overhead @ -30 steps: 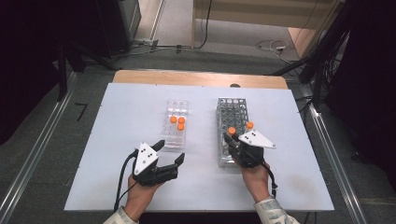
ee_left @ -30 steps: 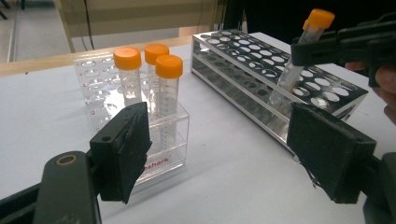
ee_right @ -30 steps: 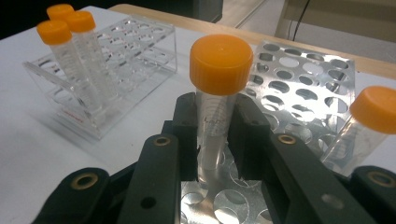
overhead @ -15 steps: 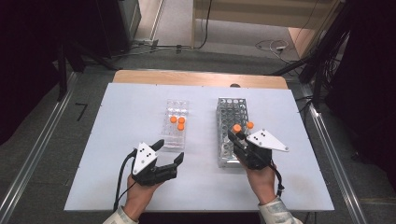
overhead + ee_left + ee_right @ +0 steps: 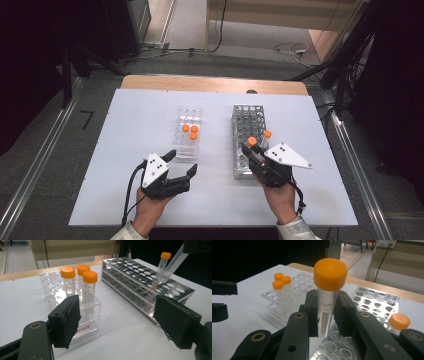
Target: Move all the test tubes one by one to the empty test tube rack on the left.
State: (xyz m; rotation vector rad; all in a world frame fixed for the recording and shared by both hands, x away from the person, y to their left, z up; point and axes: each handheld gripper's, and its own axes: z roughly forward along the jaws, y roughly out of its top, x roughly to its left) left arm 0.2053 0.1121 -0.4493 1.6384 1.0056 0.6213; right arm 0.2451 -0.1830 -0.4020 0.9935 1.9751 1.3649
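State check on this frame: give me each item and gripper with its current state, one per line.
Left gripper: open, empty, over the table.
Right gripper: shut on held tube, capped, above metal rack.
Second tube: capped, seated in metal rack.
Three tubes: capped, upright in clear rack.

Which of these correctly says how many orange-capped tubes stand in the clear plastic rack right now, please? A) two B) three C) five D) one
B: the left gripper view shows three orange-capped tubes upright together in the clear plastic rack, while the right gripper is shut on another tube over the metal rack.
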